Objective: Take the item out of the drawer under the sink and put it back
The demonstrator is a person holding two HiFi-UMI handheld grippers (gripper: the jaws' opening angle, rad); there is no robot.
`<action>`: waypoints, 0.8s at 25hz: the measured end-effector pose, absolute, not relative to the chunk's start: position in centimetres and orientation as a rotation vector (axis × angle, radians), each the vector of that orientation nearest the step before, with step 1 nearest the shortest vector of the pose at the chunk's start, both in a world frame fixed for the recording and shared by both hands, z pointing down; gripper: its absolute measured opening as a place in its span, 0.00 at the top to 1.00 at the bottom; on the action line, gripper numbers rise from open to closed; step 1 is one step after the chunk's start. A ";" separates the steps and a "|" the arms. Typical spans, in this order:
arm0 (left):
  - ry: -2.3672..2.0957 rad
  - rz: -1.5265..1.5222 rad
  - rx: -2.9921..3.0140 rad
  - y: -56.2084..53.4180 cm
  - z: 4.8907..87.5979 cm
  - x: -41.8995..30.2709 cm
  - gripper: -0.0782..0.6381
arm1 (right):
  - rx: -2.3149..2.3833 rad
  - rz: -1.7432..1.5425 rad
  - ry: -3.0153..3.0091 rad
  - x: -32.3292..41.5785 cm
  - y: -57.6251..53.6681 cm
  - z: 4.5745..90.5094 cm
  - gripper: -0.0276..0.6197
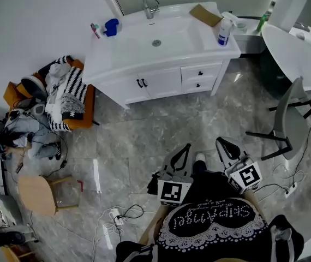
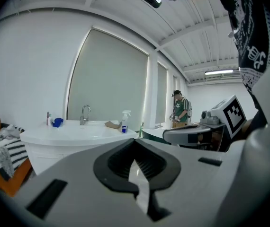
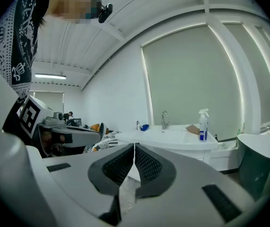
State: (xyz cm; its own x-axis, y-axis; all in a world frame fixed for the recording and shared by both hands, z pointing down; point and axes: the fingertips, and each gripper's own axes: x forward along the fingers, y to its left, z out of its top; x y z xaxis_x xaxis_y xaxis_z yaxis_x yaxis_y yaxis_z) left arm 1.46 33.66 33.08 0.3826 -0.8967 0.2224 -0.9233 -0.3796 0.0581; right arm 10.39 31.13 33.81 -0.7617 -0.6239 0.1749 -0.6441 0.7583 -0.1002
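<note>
A white sink vanity (image 1: 124, 52) stood across the marble floor (image 1: 144, 141), its two drawers (image 1: 200, 77) shut and the item inside out of sight. Well short of it, the person held the left gripper (image 2: 135, 142) and right gripper (image 3: 134, 146), both pressed together on nothing. A spray bottle (image 1: 225, 30) stood on the surface.

You stand on the grey marble floor (image 1: 144, 141), with your left gripper (image 1: 184, 148) and right gripper (image 1: 222, 142) side by side close in. Far ahead, the white sink cabinet (image 1: 161, 81) shows its two white right-hand drawers (image 1: 201, 71) closed. A white spray bottle (image 1: 225, 30) stands at the cabinet's right edge.
</note>
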 end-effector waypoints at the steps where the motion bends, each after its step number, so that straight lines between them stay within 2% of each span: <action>1: -1.653 0.250 2.467 33.2 33.0 1.7 0.88 | 0.998 0.213 -2.829 10.5 30.7 33.7 0.93; 5: -1.727 0.177 2.419 31.3 32.8 2.7 0.88 | 0.929 0.201 -2.853 11.1 28.9 33.4 0.93; 20: -1.648 0.240 2.455 29.2 33.8 6.7 0.88 | 0.973 0.306 -2.837 14.8 26.3 35.3 0.93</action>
State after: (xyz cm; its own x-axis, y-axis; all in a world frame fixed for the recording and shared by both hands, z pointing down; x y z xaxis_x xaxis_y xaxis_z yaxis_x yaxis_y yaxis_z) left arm 6.66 29.18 33.80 0.3748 -0.8982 0.2297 -0.9264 -0.3726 0.0547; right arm 14.77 26.25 35.31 -0.7846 -0.5919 0.1845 -0.6177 0.7721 -0.1495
